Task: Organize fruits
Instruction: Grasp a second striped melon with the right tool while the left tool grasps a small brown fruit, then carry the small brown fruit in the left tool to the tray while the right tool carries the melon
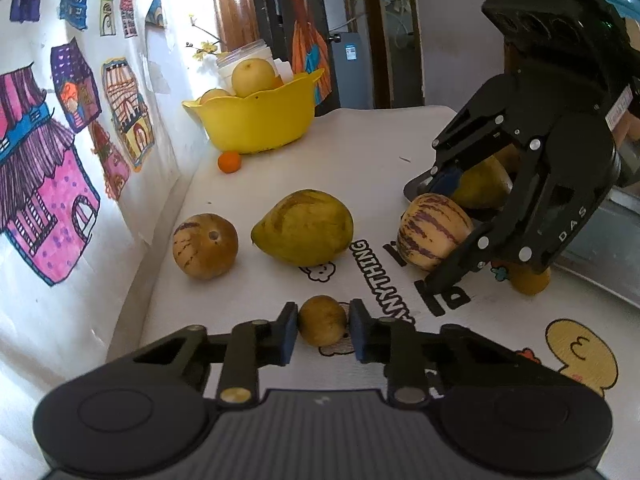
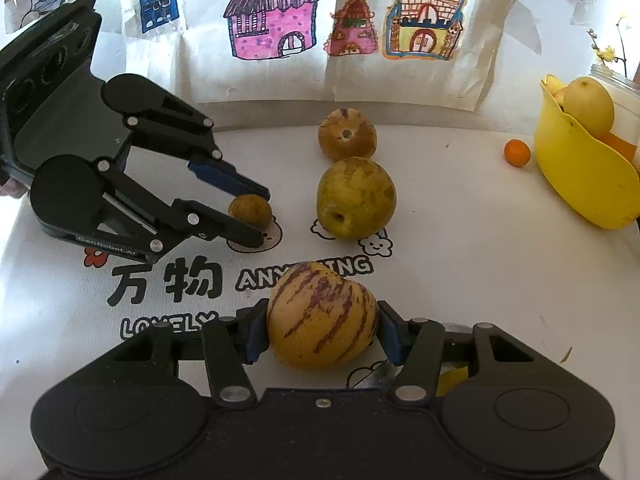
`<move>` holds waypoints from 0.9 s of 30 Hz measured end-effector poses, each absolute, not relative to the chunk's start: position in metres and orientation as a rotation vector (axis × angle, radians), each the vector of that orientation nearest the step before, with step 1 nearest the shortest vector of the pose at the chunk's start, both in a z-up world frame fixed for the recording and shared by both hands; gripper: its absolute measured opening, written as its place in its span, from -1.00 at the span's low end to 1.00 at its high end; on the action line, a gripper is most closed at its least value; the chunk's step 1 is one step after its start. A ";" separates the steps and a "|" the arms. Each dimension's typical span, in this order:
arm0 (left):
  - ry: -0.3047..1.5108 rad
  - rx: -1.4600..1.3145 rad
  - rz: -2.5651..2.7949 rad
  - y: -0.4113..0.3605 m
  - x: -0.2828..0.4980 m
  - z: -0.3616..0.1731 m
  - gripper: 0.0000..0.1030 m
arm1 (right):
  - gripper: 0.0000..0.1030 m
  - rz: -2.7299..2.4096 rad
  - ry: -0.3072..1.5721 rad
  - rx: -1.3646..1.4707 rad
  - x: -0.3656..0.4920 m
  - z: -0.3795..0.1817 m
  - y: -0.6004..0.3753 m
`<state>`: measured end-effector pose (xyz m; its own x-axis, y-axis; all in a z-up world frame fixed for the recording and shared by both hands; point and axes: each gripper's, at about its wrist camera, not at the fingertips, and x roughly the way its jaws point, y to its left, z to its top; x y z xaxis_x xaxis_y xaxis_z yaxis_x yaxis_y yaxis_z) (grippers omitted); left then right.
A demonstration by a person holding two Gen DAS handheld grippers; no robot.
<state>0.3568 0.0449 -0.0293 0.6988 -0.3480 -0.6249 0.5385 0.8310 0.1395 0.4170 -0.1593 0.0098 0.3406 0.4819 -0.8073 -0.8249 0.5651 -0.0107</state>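
Note:
My left gripper (image 1: 323, 325) is shut on a small brown-yellow fruit (image 1: 322, 320) that rests on the table; it also shows in the right wrist view (image 2: 250, 210). My right gripper (image 2: 322, 330) is shut on a striped purple-and-cream melon (image 2: 322, 320), seen in the left wrist view too (image 1: 432, 230). A large yellow-green fruit (image 1: 304, 227) and a round brown fruit with a hole (image 1: 205, 246) lie on the table between them. A yellow bowl (image 1: 256, 120) at the far end holds pale round fruits (image 1: 253, 77).
A small orange fruit (image 1: 229, 161) lies beside the bowl. A dark tray (image 1: 418, 190) behind the right gripper holds another yellow fruit (image 1: 484, 184). A wall with house drawings (image 2: 276, 12) borders the table. The printed tablecloth (image 2: 460, 280) covers the table.

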 end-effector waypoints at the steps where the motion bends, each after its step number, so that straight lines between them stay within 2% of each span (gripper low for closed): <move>1: 0.626 0.319 -0.485 0.044 0.356 -0.029 -0.46 | 0.10 0.882 0.856 -0.463 0.416 0.010 -0.159; 8: 0.669 0.223 -0.354 0.041 0.349 -0.025 -0.47 | 0.10 0.839 0.840 -0.450 0.408 0.010 -0.157; 14: 0.741 -0.003 -0.282 0.052 0.346 -0.019 -0.46 | 0.09 0.795 0.796 -0.427 0.398 0.010 -0.156; 27: 0.700 -0.118 -0.242 0.040 0.314 -0.006 -0.46 | 0.09 0.753 0.697 -0.345 0.360 0.034 -0.184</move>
<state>0.3136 0.0399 -0.0063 0.7382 -0.2596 -0.6226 0.1807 0.9654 -0.1882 0.3598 -0.1836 0.0340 0.5229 0.5056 -0.6862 -0.7234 0.6891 -0.0434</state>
